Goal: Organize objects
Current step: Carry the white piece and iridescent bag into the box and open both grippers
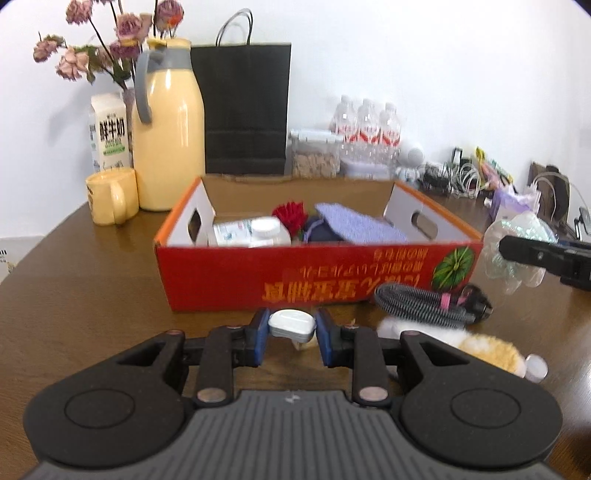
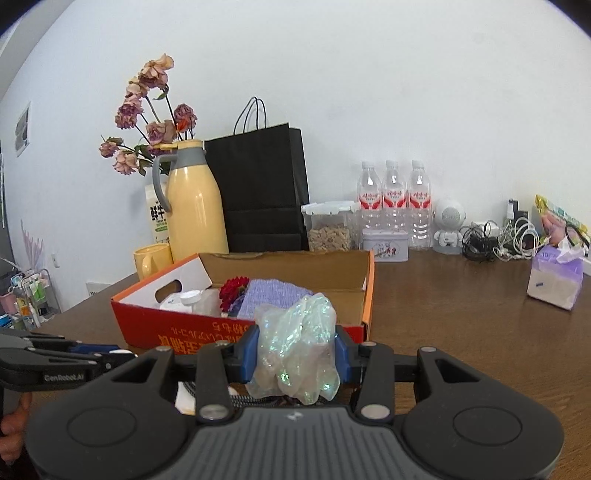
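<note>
**Both grippers loaded in front of the red box**

While the left gripper (image 1: 292, 325) pinches a small white case (image 1: 291, 324) between its blue pads, held above the brown table (image 1: 92, 280) just short of the red box (image 1: 317, 275), the right gripper (image 2: 295, 354) squeezes a crumpled iridescent bag (image 2: 295, 350) between its own pads, near the box's right corner

Inside the box lie a white-capped bottle (image 1: 258, 230), a red flower (image 1: 290, 216), a dark pouch (image 1: 319, 229) and a lilac cloth (image 1: 360, 225), all crowded toward its left and middle. On the table just beside the box's front right corner lies a black coiled hairbrush (image 1: 432, 301) with a pink band, and touching it a fluffy white-and-yellow toy (image 1: 480, 349)

Behind the box, along the white wall, stand a yellow mug (image 1: 110, 195), a yellow jug (image 1: 168, 129), a milk carton (image 1: 109, 133), dried roses (image 1: 122, 29), a black paper bag (image 1: 245, 110), a clear jar (image 1: 316, 153) of snacks and three water bottles (image 1: 367, 125). Further right sit a small white robot figure (image 2: 448, 225), a tangle of cables (image 2: 498, 238) and a tissue pack (image 2: 556, 277). At the left edge of the right wrist view, a hand (image 2: 13, 424) grips the left tool
</note>
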Motion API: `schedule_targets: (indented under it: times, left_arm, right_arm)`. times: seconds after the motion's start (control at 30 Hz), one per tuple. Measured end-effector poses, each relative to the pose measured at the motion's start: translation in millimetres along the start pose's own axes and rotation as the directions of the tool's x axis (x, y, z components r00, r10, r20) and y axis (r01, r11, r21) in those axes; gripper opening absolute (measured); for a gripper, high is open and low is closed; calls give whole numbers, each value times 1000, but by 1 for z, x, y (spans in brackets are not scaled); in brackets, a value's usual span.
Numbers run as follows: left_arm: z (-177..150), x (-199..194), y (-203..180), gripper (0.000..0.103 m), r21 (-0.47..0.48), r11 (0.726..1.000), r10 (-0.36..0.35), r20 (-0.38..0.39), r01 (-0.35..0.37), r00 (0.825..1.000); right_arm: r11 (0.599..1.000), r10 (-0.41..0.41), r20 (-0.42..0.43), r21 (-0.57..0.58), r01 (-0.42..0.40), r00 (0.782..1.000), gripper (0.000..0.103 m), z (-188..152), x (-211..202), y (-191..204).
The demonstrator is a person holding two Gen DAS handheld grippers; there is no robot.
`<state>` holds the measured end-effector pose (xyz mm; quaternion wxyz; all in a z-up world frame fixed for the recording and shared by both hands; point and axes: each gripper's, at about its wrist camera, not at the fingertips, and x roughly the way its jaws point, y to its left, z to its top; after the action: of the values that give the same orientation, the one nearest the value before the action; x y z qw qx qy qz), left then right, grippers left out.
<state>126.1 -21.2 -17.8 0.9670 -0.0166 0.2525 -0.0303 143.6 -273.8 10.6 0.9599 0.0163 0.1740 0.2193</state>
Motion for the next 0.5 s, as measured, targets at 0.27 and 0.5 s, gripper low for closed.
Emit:
schedule_targets:
  times: [0.27,0.5]
  left_arm:
    - [29,-11,-5,28,2,1000,-4,94,4,996]
    - [65,4,-12,28,6,1000,-8,161,8,987]
  right_arm:
    - [999,22,65,-29,-20,998,40,25,0,9]
    - [997,50,115,-61,-43,992,40,53,19,20]
